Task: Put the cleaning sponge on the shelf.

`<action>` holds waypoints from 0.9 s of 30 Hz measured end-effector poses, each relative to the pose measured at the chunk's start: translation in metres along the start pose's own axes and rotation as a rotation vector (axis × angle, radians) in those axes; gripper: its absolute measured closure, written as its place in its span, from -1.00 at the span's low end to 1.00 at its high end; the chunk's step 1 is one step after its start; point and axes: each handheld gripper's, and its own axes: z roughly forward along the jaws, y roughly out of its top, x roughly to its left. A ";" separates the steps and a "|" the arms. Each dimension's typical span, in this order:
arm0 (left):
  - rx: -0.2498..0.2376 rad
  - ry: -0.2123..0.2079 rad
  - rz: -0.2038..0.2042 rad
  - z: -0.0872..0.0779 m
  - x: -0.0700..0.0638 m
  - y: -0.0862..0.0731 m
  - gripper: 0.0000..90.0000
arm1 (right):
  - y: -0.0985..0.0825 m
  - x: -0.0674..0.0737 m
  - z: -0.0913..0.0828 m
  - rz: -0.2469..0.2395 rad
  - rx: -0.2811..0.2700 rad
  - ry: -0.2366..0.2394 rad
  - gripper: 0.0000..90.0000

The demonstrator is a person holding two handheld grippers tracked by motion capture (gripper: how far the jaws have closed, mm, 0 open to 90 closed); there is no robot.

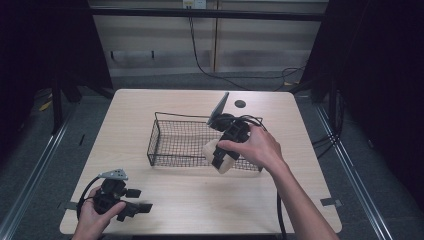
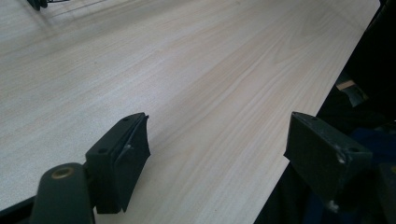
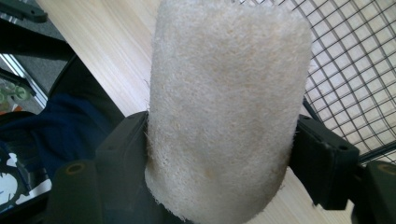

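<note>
Loofah pad (image 3: 224, 107) held clamped in right gripper (image 1: 223, 159) at wire basket's (image 1: 165, 145) front-right rim; lowering inside needed next. Left gripper (image 1: 131, 200) idle, jaws wide.

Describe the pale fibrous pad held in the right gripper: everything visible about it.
The pad is a cream, loofah-like block with a coarse, fuzzy fibrous surface and rounded edges, seemingly dry and unstained. The right gripper clamps it between its two black jaws, one against each side, so it stands up lengthwise from them. It hangs over the near front edge of the black wire basket, above the wooden table; whether it touches the basket cannot be told.
</note>
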 end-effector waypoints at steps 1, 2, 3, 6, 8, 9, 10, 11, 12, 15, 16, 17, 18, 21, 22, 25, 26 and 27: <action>-0.002 0.001 0.001 0.000 0.000 0.000 -0.53 | 0.001 -0.001 -0.001 0.012 0.000 0.000 -0.44; -0.002 0.000 0.002 0.000 0.000 0.000 -0.53 | 0.001 -0.001 -0.002 0.018 -0.003 -0.001 -0.44; 0.000 0.002 0.004 0.000 0.000 0.000 -0.53 | 0.001 -0.003 -0.002 0.016 -0.006 -0.003 -0.44; -0.001 0.001 0.004 0.000 0.000 0.000 -0.53 | 0.002 -0.006 -0.004 0.038 -0.023 0.001 -0.44; 0.000 0.000 0.003 0.000 0.000 0.000 -0.53 | 0.003 -0.010 -0.005 0.068 -0.025 -0.002 -0.44; 0.000 0.002 0.005 0.000 0.000 0.000 -0.53 | 0.003 -0.011 -0.005 0.072 -0.029 -0.001 -0.44; 0.000 0.001 0.004 0.000 0.000 0.000 -0.53 | 0.003 -0.014 -0.005 0.086 -0.032 0.000 -0.44; 0.000 0.002 0.005 0.000 0.001 0.000 -0.53 | 0.003 -0.016 -0.005 0.096 -0.038 0.001 -0.44; -0.001 0.002 0.003 0.000 0.000 0.000 -0.53 | 0.003 -0.018 -0.006 0.104 -0.040 0.001 -0.44; -0.002 0.001 0.003 0.000 0.000 0.000 -0.53 | 0.003 -0.023 -0.007 0.124 -0.046 -0.001 -0.44; -0.001 0.001 0.004 0.000 0.001 0.000 -0.53 | 0.003 -0.025 -0.007 0.132 -0.049 -0.006 -0.44; 0.002 0.002 0.006 0.000 0.001 0.000 -0.53 | 0.003 -0.027 -0.007 0.140 -0.051 -0.012 -0.44; 0.002 -0.002 0.002 0.000 0.000 0.000 -0.53 | 0.002 -0.028 -0.007 0.149 -0.052 -0.015 -0.44; -0.001 -0.001 0.003 0.000 0.000 0.000 -0.53 | 0.002 -0.032 -0.009 0.178 -0.070 -0.016 -0.44; 0.001 0.000 0.004 0.000 0.000 0.000 -0.53 | 0.001 -0.033 -0.010 0.188 -0.074 -0.020 -0.44; -0.001 -0.002 0.000 0.000 0.000 0.000 -0.53 | 0.001 -0.037 -0.010 0.203 -0.082 -0.028 -0.44; -0.001 -0.002 0.000 0.000 0.000 0.000 -0.53 | 0.000 -0.039 -0.010 0.210 -0.086 -0.031 -0.44; -0.001 -0.001 -0.001 0.000 0.000 0.000 -0.53 | 0.000 -0.041 -0.010 0.216 -0.091 -0.032 -0.44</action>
